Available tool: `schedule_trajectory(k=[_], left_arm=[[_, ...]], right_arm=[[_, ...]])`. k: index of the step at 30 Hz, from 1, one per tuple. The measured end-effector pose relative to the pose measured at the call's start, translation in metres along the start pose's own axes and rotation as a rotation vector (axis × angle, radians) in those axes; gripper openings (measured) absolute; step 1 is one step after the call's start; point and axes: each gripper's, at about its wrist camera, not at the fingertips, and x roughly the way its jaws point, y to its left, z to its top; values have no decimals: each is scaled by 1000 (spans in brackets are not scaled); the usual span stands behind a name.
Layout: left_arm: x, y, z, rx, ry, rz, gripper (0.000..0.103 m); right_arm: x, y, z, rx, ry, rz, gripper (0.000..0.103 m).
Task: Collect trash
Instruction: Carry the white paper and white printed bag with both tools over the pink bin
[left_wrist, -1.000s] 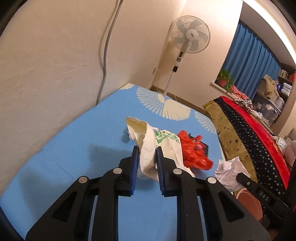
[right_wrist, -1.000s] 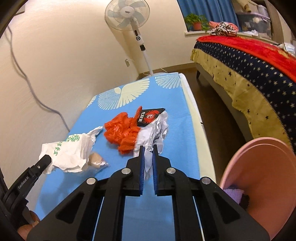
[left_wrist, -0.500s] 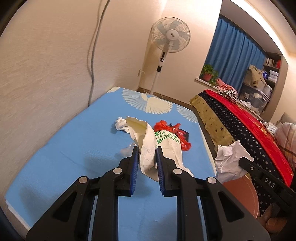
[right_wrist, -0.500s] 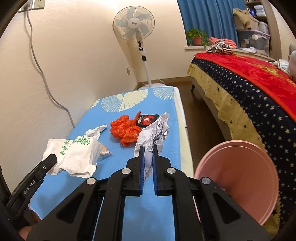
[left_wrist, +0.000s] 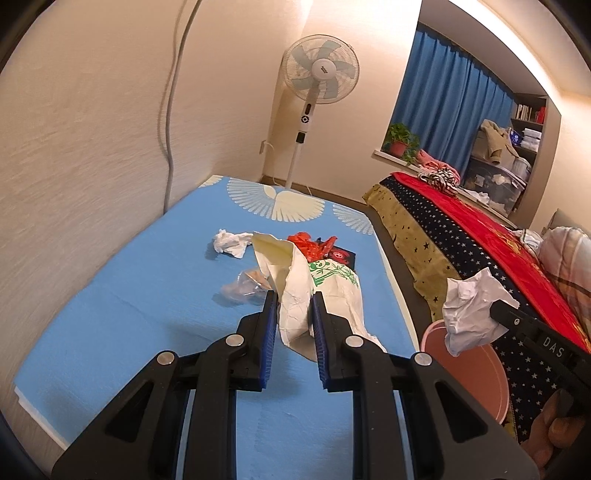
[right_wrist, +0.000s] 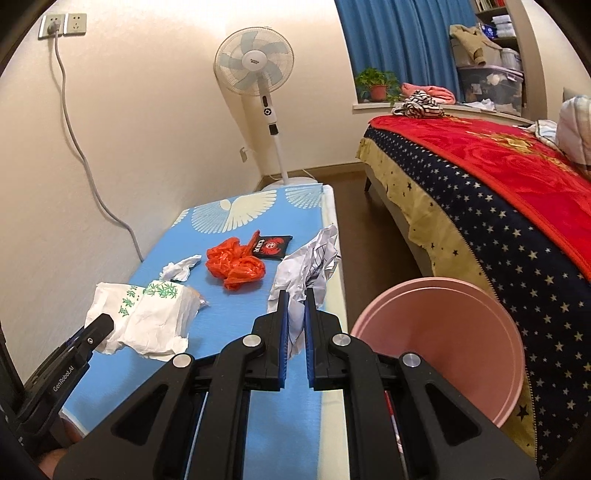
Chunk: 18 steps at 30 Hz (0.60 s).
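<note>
My left gripper (left_wrist: 293, 306) is shut on a white paper bag with green print (left_wrist: 314, 291), held above the blue mat (left_wrist: 147, 302). My right gripper (right_wrist: 295, 304) is shut on a crumpled white paper sheet (right_wrist: 306, 269), lifted over the mat's right edge. A pink bin (right_wrist: 439, 343) stands on the floor just right of that gripper. On the mat lie an orange plastic bag (right_wrist: 236, 264), a black-and-red packet (right_wrist: 273, 245), a crumpled white tissue (right_wrist: 179, 268) and a clear wrapper (left_wrist: 243, 286). The same bag (right_wrist: 147, 317) shows at the lower left of the right wrist view.
The low mat runs along a cream wall with a grey cable (right_wrist: 92, 184). A standing fan (right_wrist: 266, 110) is at its far end. A bed with a red and starred blanket (right_wrist: 498, 192) lies to the right, across a strip of wooden floor (right_wrist: 354, 229).
Both grippers have pulled back and risen with their paper loads. The bag left the mat, uncovering the clear wrapper and tissue. The pink bin has come closer in the right view.
</note>
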Motion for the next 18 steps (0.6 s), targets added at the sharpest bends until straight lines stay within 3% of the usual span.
schedule_trajectory(k=[18], left_arm=[[4,-11,-2,27,3,-36,19]], right_arm=[[-8,-12,2,7,-30,-40,8]])
